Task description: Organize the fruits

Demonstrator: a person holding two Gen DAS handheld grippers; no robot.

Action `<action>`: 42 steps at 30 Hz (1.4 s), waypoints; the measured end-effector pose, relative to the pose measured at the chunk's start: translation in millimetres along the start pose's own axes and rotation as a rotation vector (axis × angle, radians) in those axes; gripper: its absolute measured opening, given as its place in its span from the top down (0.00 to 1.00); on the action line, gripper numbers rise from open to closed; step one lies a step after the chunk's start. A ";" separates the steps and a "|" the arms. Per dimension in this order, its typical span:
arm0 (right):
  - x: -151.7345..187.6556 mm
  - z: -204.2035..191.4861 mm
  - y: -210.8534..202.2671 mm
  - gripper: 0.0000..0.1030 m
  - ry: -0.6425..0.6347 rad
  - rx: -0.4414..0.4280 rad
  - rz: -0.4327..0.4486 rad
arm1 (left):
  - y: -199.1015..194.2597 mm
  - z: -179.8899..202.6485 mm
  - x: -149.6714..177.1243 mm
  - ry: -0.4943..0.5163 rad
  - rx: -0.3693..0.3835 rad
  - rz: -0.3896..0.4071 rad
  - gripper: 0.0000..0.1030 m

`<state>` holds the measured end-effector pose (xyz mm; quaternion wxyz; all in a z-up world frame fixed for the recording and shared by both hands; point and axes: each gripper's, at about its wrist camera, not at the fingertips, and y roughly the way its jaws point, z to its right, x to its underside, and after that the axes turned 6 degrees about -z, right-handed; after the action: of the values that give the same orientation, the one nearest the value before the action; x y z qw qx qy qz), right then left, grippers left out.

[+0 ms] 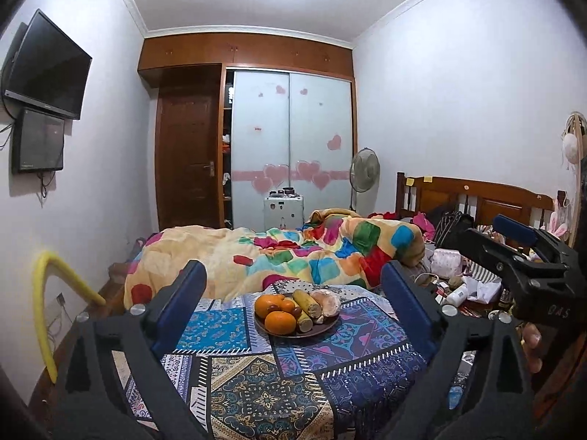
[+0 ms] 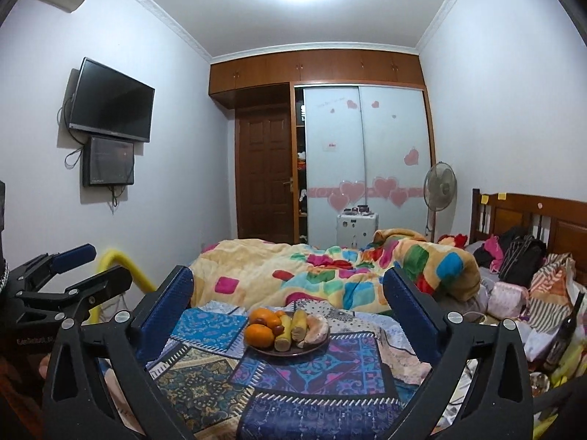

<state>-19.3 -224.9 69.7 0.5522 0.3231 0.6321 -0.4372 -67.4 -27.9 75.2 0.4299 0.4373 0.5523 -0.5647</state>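
A dark round plate (image 1: 319, 328) of fruit sits on a patterned blue cloth (image 1: 256, 385) on the bed. It holds two oranges (image 1: 280, 322), two bananas (image 1: 306, 302), small dark red fruits (image 1: 272, 307) and a pale peeled fruit (image 1: 326, 302). The plate (image 2: 315, 346) with its oranges (image 2: 258, 333) and bananas (image 2: 299, 324) also shows in the right wrist view. My left gripper (image 1: 293, 293) is open and empty, held back from the plate. My right gripper (image 2: 288, 293) is open and empty, also short of the plate. Each gripper shows at the edge of the other's view.
A colourful quilt (image 1: 293, 253) is heaped on the bed behind the plate. Bags, clothes and clutter (image 2: 521, 286) lie at the right near the wooden headboard (image 2: 532, 216). A yellow foam tube (image 1: 44, 300) stands at the left. A dark bottle (image 2: 567, 330) stands at the right.
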 end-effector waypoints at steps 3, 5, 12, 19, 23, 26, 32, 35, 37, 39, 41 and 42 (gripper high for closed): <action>1.6 -3.3 -4.4 0.00 -0.009 -0.002 0.006 | 1.0 1.0 1.4 0.002 -0.001 -0.001 0.04; 2.7 -4.7 -5.7 0.00 -0.013 -0.001 0.011 | -1.2 3.0 3.3 0.003 -0.002 -0.001 0.04; 5.3 -5.9 -7.2 0.00 -0.010 -0.007 0.018 | -0.4 2.1 5.1 0.000 -0.008 0.000 0.01; 6.1 -7.1 -6.5 0.00 -0.004 -0.008 0.012 | 1.2 0.5 5.9 -0.001 -0.011 0.000 0.01; 6.4 -8.4 -6.8 0.00 -0.003 -0.008 0.010 | 1.9 0.0 6.4 0.000 -0.012 -0.002 0.01; 5.9 -8.3 -7.7 0.00 -0.002 -0.010 0.010 | 1.9 -0.9 6.6 -0.002 -0.012 -0.001 0.01; 5.5 -8.4 -7.2 0.00 -0.003 -0.010 0.009 | 4.3 -2.7 7.8 -0.002 -0.011 -0.004 0.01; 5.3 -8.5 -7.3 0.00 -0.001 -0.010 0.010 | 7.1 -5.2 10.8 -0.006 -0.011 -0.008 0.01; 5.2 -8.4 -6.9 0.00 0.002 -0.015 0.009 | 7.8 -5.1 10.4 -0.005 -0.013 -0.007 0.01; 4.8 -8.7 -6.0 0.00 0.003 -0.016 0.010 | 9.1 -5.2 11.3 -0.005 -0.011 -0.008 0.01; 4.8 -9.2 -6.1 0.00 0.002 -0.013 0.012 | 9.4 -5.1 12.9 -0.002 -0.009 -0.011 0.01; 5.7 -10.0 -5.5 0.00 0.002 -0.013 0.010 | 9.5 -5.5 13.8 -0.001 -0.010 -0.010 0.01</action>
<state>-29.4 -218.5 65.3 0.5559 0.3232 0.6340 -0.4297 -61.5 -22.7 59.4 0.4295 0.4323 0.5570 -0.5643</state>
